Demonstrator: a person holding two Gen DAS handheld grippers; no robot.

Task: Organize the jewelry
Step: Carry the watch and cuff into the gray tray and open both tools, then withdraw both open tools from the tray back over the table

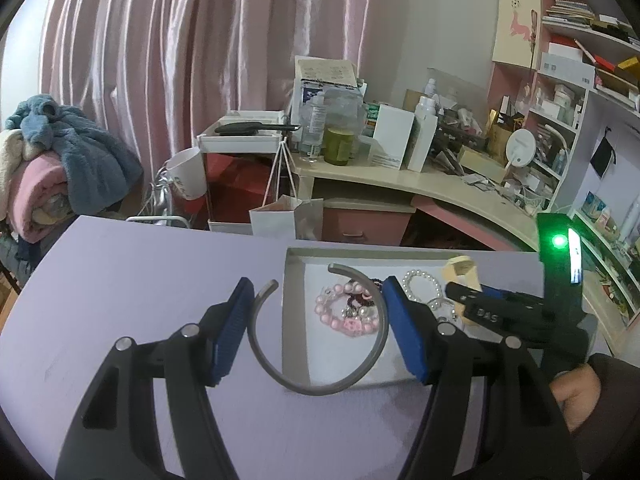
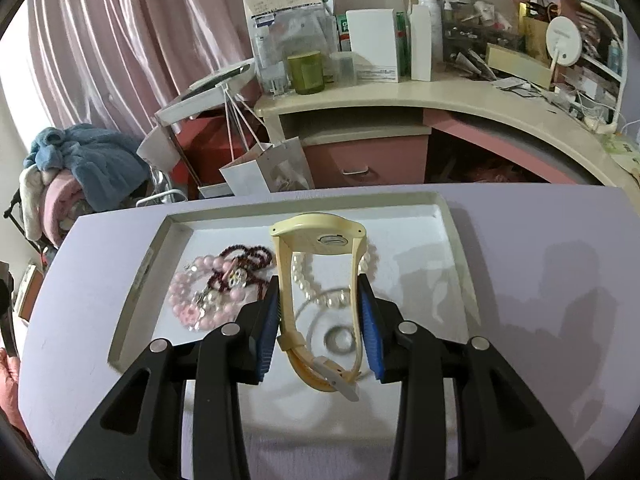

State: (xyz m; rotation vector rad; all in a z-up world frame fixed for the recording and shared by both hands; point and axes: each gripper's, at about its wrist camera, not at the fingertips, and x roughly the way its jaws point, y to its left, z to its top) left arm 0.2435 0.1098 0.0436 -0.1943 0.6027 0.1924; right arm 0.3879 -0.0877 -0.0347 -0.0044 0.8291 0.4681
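My left gripper (image 1: 318,324) is shut on a grey open bangle (image 1: 320,388), held between its blue pads above the left edge of the white jewelry tray (image 1: 296,320). My right gripper (image 2: 320,316) is shut on a cream wristwatch (image 2: 320,240), gripped by its strap and held above the tray (image 2: 452,248). In the tray lie a pink bead bracelet (image 2: 188,296), a dark red bead string (image 2: 248,256), a white pearl bracelet (image 2: 328,298) and a silver ring (image 2: 340,338). The right gripper also shows in the left wrist view (image 1: 460,296).
The tray sits on a lilac table (image 2: 540,280). Behind it stand a cluttered cream desk (image 2: 400,96) with pink drawers, a white paper bag (image 2: 264,168), a pile of blankets (image 1: 52,168) and pink curtains.
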